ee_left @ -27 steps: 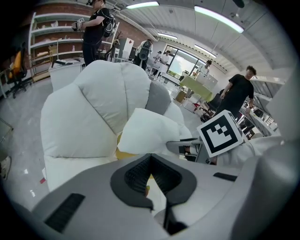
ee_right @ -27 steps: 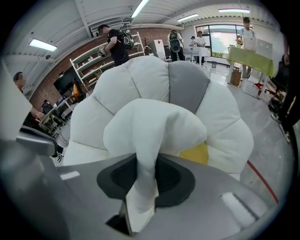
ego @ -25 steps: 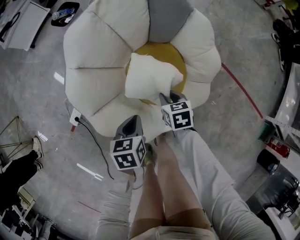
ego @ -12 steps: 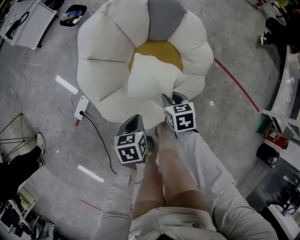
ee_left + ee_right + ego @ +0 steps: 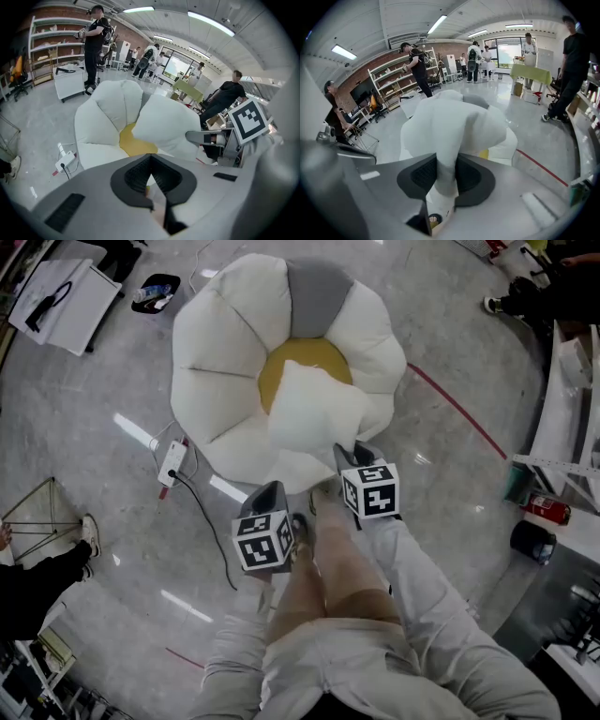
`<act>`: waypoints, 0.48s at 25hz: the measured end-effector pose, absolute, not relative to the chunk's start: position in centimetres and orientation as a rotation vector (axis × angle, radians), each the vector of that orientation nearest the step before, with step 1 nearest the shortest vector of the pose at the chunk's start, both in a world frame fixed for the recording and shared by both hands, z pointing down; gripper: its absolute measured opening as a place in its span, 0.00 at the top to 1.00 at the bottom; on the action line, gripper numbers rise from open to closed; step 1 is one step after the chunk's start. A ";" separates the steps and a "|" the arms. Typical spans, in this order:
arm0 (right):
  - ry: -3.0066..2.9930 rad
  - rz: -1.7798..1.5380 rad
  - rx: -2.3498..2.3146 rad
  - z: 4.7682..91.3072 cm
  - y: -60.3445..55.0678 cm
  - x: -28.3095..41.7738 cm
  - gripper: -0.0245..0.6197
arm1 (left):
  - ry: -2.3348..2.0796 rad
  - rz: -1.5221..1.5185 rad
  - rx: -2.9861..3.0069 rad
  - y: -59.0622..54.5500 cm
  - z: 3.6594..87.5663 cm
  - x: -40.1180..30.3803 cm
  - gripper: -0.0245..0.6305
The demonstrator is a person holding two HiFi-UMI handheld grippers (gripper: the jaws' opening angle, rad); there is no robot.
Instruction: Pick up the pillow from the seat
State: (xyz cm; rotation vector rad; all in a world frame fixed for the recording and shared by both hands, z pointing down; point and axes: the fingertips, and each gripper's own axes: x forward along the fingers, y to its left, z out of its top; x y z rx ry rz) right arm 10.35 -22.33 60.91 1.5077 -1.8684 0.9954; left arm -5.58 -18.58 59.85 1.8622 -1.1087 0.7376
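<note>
A white pillow (image 5: 314,416) hangs over the yellow middle (image 5: 300,360) of a flower-shaped seat (image 5: 220,371) with white petals and one grey petal. My right gripper (image 5: 345,448) is shut on the pillow's near corner; in the right gripper view the fabric (image 5: 450,126) is bunched between its pads, at the right gripper (image 5: 446,164). My left gripper (image 5: 272,489) hovers lower left of the pillow, apart from it, with its tips together and nothing held. In the left gripper view, the left gripper (image 5: 151,157) faces the pillow (image 5: 164,126), and the seat (image 5: 105,110) lies beyond.
A power strip (image 5: 172,463) with a black cable lies on the floor left of the seat. A red floor line (image 5: 459,409) runs to the right. White boards (image 5: 61,296) sit top left; a black bin (image 5: 532,542) and shelving are at the right. A bystander's leg (image 5: 47,577) shows at the left.
Both grippers have risen, and the pillow has come up off the seat in the right gripper. The seat now looks smaller and farther below.
</note>
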 end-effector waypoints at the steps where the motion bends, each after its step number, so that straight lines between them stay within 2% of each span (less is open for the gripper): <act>1: -1.871 0.987 1.518 60.0 -22.0 10.4 0.83 | -1.110 0.734 1.868 -18.3 59.1 -5.7 0.96; 12: -1.930 0.887 1.576 51.6 -17.5 10.3 0.83 | -1.113 0.704 1.929 -15.6 52.1 -6.4 0.96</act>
